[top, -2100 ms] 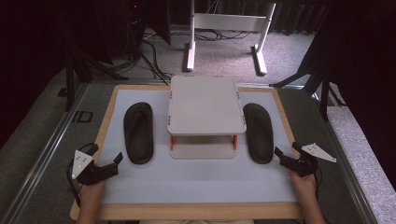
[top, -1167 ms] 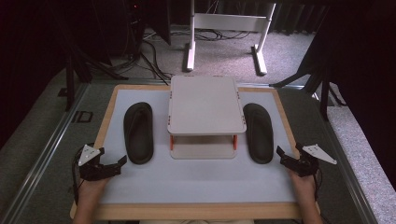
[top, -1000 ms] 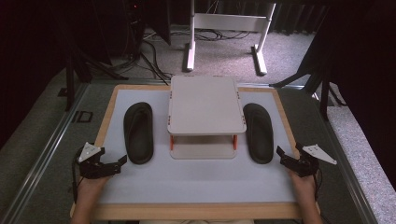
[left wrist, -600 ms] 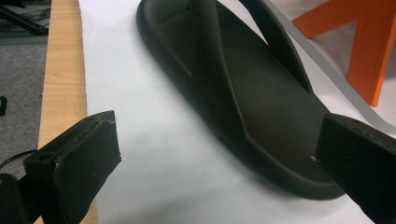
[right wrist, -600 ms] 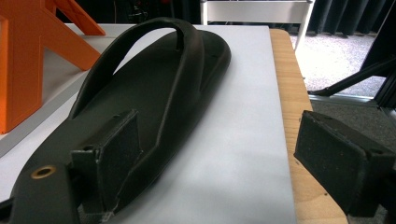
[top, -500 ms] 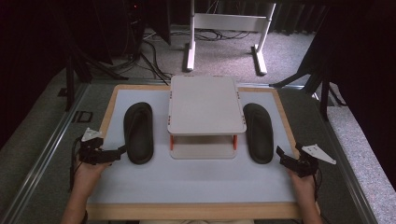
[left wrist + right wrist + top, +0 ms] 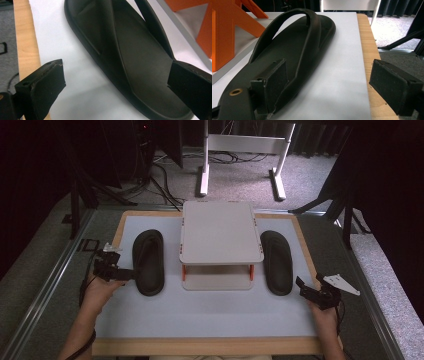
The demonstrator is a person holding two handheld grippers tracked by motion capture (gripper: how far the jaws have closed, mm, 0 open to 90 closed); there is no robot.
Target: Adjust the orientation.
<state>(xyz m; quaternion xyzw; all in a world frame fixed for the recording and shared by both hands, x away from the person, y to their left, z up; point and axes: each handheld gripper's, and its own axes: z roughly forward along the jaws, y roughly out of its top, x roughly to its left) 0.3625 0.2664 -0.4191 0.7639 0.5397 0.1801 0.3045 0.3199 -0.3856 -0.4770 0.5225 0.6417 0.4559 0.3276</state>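
left gripper (image 7: pixel 120 274) moved forward and inward, fingers now spread beside the left sandal (image 7: pixel 148 261)

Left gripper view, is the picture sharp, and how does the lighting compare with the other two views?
Left gripper view: the black sandal is fairly sharp, the near claw tips soft, lighting even. Right gripper view: the other sandal is clear, bright floor behind. High view: the white mat is well lit, the surroundings fall into deep shadow.

Matt black rubbery sandal (image 7: pixel 130 57); smooth white mat (image 7: pixel 210 310); wood rim (image 7: pixel 200 346).
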